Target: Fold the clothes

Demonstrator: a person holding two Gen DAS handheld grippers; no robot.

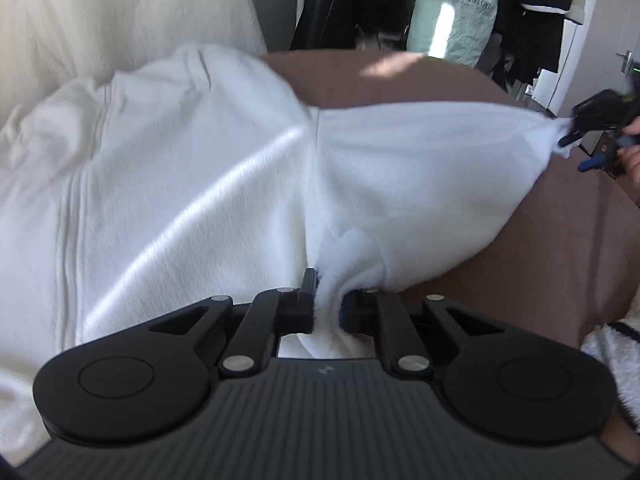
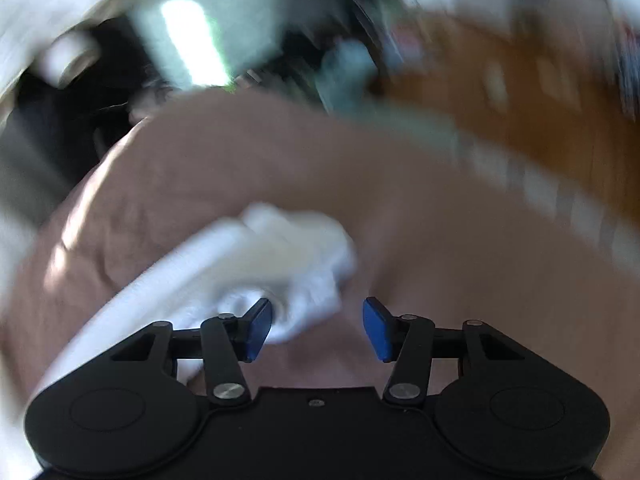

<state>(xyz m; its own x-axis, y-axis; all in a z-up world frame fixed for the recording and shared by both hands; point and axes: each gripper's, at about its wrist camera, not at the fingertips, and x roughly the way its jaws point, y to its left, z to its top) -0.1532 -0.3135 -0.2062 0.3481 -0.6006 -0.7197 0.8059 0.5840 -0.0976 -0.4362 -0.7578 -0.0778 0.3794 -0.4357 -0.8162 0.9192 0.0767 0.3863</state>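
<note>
On the brown bedcover (image 1: 540, 248), in the left wrist view, we saw the white garment (image 1: 200, 168) spread wide, running from the pale bedding (image 1: 100, 12) at the left across to the right edge. Our left gripper (image 1: 326, 304) was pinching a bunched fold of that garment, the fabric squeezed tight between its black fingers (image 1: 307, 284). Far to the right, our right gripper (image 1: 576, 148) sat at the garment's stretched corner, with a hand (image 1: 630, 152) behind it. Hanging clothes (image 1: 472, 12) filled the background.

From the right wrist view, heavily blurred, we saw the right gripper (image 2: 318, 330) with its blue pads (image 2: 258, 330) spread apart. A crumpled end of the white garment (image 2: 288, 248) lay against the left pad only, nothing pressed between the two, with the brown bedcover (image 2: 460, 240) beneath.
</note>
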